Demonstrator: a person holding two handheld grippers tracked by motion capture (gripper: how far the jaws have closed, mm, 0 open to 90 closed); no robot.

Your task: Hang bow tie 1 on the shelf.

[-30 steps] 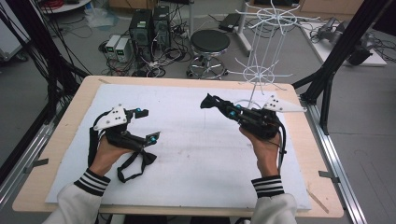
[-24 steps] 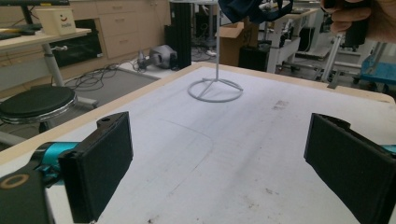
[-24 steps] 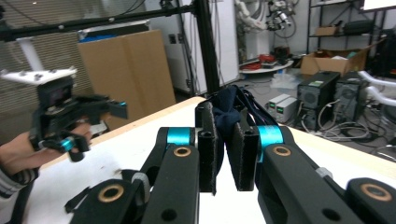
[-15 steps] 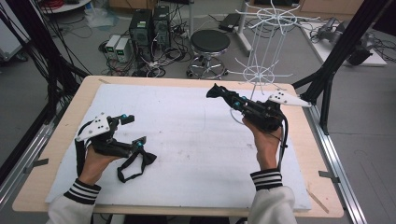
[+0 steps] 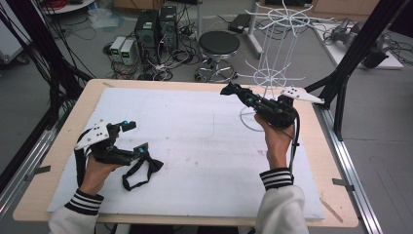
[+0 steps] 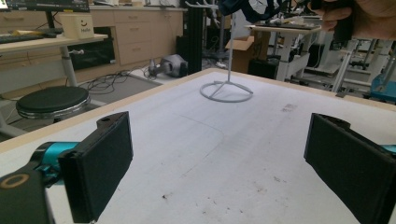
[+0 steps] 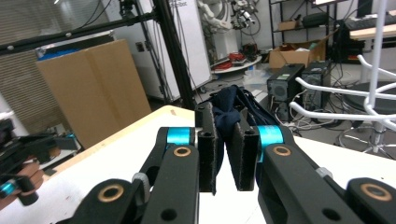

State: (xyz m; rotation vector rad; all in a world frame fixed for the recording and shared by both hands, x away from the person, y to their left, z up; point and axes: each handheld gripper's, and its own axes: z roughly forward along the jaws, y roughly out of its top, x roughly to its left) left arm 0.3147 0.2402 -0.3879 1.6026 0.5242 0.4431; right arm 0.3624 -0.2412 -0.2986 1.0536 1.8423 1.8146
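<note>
The dark navy piece of cloth (image 7: 227, 114) pinched in the right hand-held gripper (image 5: 233, 90) is hard to read: in the high view it is a small dark lump at the jaw tips, and in the right gripper view the two black pads hide most of it, so I cannot tell what kind of item it is. That gripper's jaws stand nearly together, clamped on the cloth, and it is held up above the far right part of the white-covered wooden worktop (image 5: 195, 146), just beside the white wire display stand (image 5: 272, 53). The stand's top is cut off by the upper edge of the high view, and its ring base (image 6: 226, 91) sits on the worktop near the far edge.

The left hand-held gripper (image 5: 134, 138) is low over the near left part of the worktop, well apart from the right one. Its jaws are spread wide; in the left gripper view bare worktop lies between the two black pads (image 6: 100, 163), and nothing is held. A black strap loop (image 5: 139, 173) hangs from it onto the sheet.

Both wrists show black-and-white striped cuffs (image 5: 276, 178). Behind the worktop, a round black stool (image 5: 219, 44) stands on the floor.
</note>
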